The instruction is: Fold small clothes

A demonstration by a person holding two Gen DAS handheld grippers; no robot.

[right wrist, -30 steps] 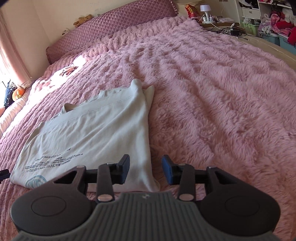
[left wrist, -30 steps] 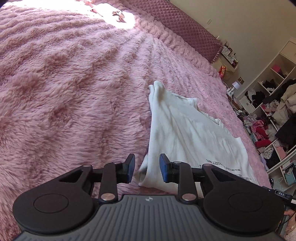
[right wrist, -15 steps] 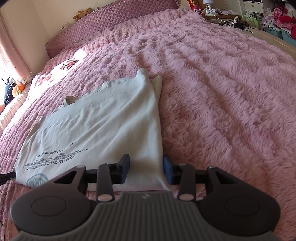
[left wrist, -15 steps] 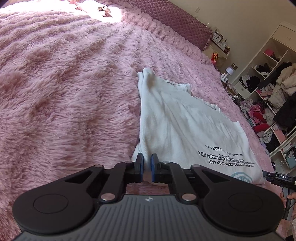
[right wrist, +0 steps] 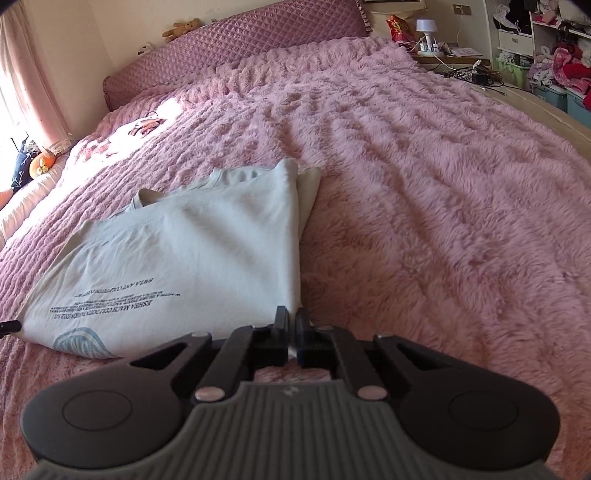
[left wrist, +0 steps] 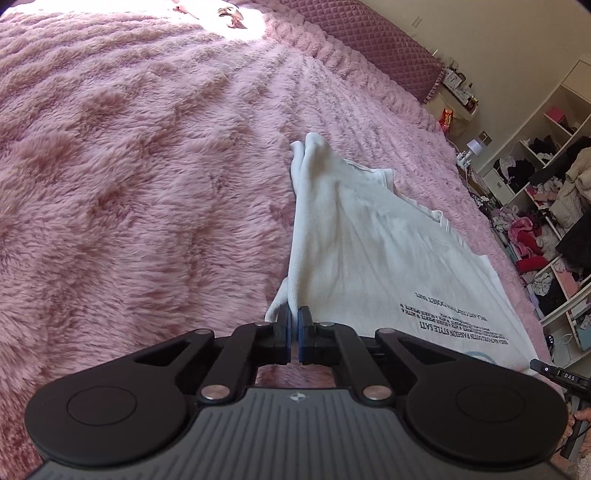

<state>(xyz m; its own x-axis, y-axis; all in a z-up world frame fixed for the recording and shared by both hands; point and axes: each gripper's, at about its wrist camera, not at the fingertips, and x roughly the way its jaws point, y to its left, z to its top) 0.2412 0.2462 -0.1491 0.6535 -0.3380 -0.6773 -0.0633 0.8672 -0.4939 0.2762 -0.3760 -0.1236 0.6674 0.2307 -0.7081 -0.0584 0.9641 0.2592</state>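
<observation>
A white T-shirt point(left wrist: 373, 236) with black printed text lies on the fluffy pink bedspread point(left wrist: 129, 177), both sleeves folded in. My left gripper point(left wrist: 294, 323) is shut on the shirt's near left hem corner, with cloth pinched between the blue pads. In the right wrist view the same T-shirt point(right wrist: 177, 251) spreads to the left, and my right gripper point(right wrist: 291, 323) is shut on its near right hem corner. Both pinched corners sit slightly raised off the bedspread point(right wrist: 424, 192), and the rest of the shirt lies flat.
A quilted mauve headboard point(right wrist: 240, 40) runs along the far end of the bed. A nightstand with a lamp point(right wrist: 426, 31) and snack bag stands beyond the bed. Shelves full of clothes point(left wrist: 546, 206) line the right side. A small object point(right wrist: 146, 123) lies in the sunlit patch.
Both grippers were open at the shirt's near hem corners. The left one shut on its corner first, then the right one shut on the other.
</observation>
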